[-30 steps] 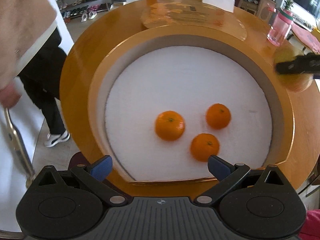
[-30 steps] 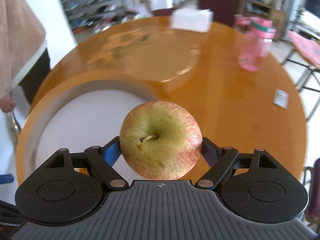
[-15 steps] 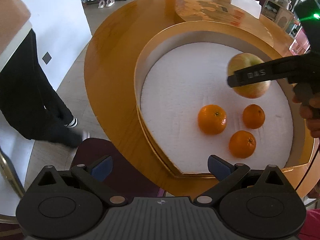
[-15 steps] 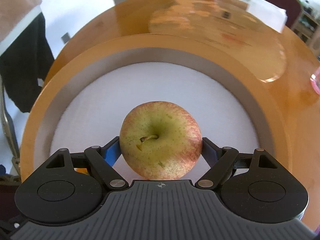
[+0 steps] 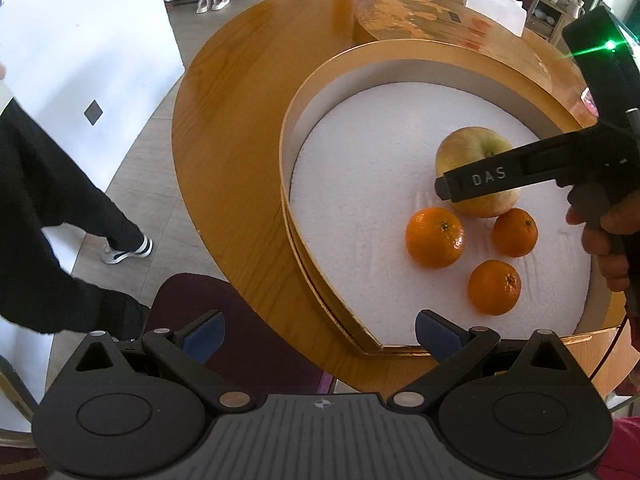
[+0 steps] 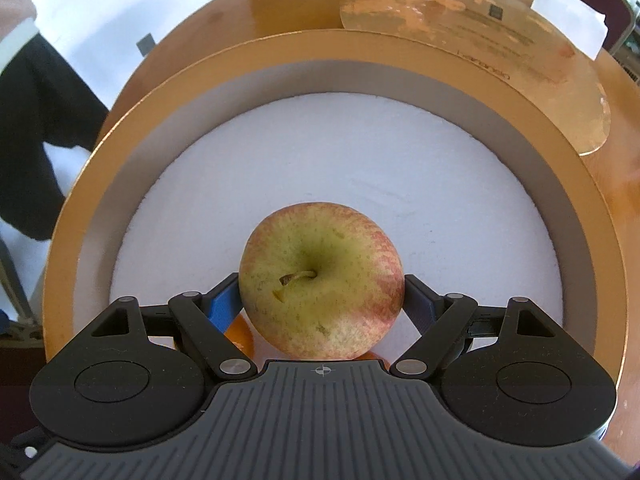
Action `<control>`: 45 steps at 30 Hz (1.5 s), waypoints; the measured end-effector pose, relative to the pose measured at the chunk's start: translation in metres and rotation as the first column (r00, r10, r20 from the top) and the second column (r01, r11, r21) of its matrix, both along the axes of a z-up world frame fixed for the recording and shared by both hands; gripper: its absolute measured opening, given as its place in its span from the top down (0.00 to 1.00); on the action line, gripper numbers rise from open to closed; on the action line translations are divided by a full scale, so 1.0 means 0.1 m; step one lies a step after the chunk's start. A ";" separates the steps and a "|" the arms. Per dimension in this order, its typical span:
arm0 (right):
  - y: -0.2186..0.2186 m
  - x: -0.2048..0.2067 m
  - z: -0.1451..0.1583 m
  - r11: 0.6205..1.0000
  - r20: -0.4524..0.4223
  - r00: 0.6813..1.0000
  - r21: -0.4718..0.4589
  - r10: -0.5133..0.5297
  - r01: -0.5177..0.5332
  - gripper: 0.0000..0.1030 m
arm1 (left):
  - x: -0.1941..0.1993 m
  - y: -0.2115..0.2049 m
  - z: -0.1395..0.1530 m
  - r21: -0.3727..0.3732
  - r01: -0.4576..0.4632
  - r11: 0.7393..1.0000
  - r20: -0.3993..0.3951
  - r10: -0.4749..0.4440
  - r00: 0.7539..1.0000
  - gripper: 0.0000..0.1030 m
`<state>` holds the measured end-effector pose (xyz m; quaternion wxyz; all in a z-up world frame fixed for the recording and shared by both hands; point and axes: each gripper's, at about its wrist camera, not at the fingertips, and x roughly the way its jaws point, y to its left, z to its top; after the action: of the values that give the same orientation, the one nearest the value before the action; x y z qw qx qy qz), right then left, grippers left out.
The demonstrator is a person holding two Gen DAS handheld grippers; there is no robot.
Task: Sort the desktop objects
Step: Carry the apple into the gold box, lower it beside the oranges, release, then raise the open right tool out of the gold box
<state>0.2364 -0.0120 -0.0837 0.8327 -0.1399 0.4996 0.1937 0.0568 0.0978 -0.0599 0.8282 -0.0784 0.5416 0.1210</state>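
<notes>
The right gripper (image 6: pixel 322 300) fingers squeeze the apple (image 6: pixel 320 280) just above three oranges (image 5: pixel 435 237) at 6 o'clock in the round box (image 5: pixel 316 92). Dropped, it could bump them rolling. The left gripper (image 5: pixel 318 334) fingers are spread, holding nothing.

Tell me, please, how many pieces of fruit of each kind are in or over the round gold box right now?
Oranges: 3
Apple: 1, gripped by the right hand-held gripper inside the gold box
Total: 4

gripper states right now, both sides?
Left gripper: open, holding nothing, off the table's near edge.
Right gripper: shut on the apple, over the white-lined round box.
</notes>
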 end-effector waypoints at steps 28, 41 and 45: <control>-0.61 -0.72 0.50 0.992 0.110 0.986 0.015 -0.123 0.122 0.09 | 0.13 -0.39 0.03 -0.001 0.226 0.974 0.009 -0.226 0.974 0.02; -1.27 -1.31 0.64 0.958 0.125 0.952 0.096 -0.281 0.270 0.09 | 0.13 -0.78 0.17 0.034 0.277 0.960 0.032 -0.278 0.960 0.01; -1.53 -1.42 0.67 0.946 0.118 0.942 0.120 -0.315 0.302 0.09 | 0.11 -0.96 0.18 0.043 0.285 0.958 0.024 -0.286 0.958 0.01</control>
<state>0.0940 -0.1654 -0.0165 0.8907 -0.0310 0.4472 0.0756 0.0674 0.0017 -0.0421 0.8465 0.0147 0.5322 0.0096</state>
